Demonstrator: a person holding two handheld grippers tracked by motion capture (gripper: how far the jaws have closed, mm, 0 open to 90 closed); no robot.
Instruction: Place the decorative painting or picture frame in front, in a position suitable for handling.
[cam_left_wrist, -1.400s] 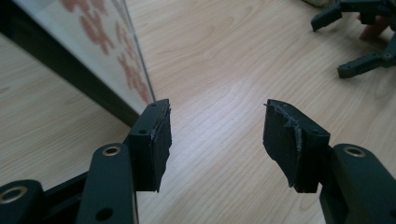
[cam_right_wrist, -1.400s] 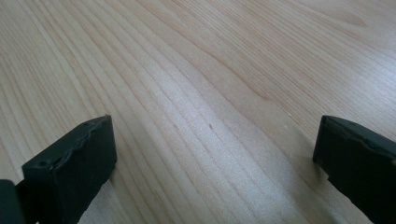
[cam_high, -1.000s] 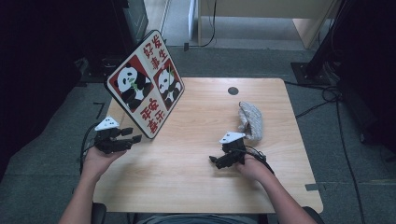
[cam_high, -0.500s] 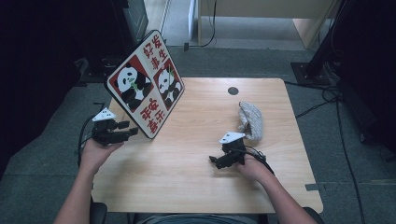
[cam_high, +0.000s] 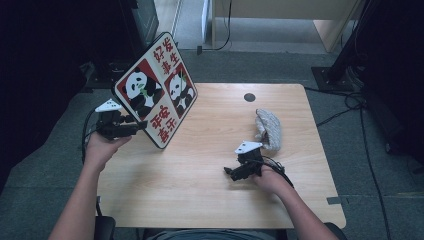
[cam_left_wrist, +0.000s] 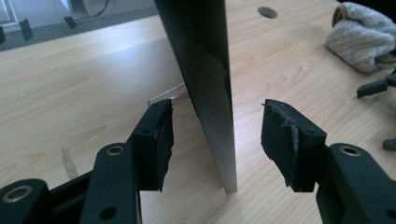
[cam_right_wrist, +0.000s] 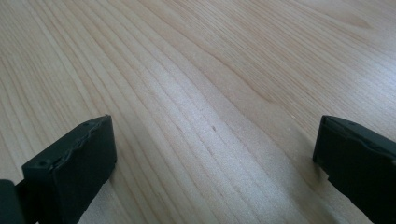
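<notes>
A square board (cam_high: 156, 90) printed with two pandas and red characters stands tilted on the wooden table (cam_high: 200, 195), at its left side. In the left gripper view its thin dark edge (cam_left_wrist: 205, 70) rises between the jaws with a gap on each side. My left gripper (cam_high: 136, 125) (cam_left_wrist: 217, 116) is open around that lower left edge, its pads off the board. A thin wire leg (cam_left_wrist: 168, 95) shows behind the board. My right gripper (cam_high: 231, 172) (cam_right_wrist: 215, 140) rests low on the table at the right, open, with bare wood between its pads.
A crumpled grey cloth (cam_high: 267, 129) (cam_left_wrist: 362, 39) lies at the right, just beyond the right hand. A round cable hole (cam_high: 249, 97) sits near the table's far edge. Dark floor, cables and furniture surround the table.
My left hand has moved up and toward the far side along the board's left edge, jaws still apart. The board, the cloth and the right gripper have kept their places.
</notes>
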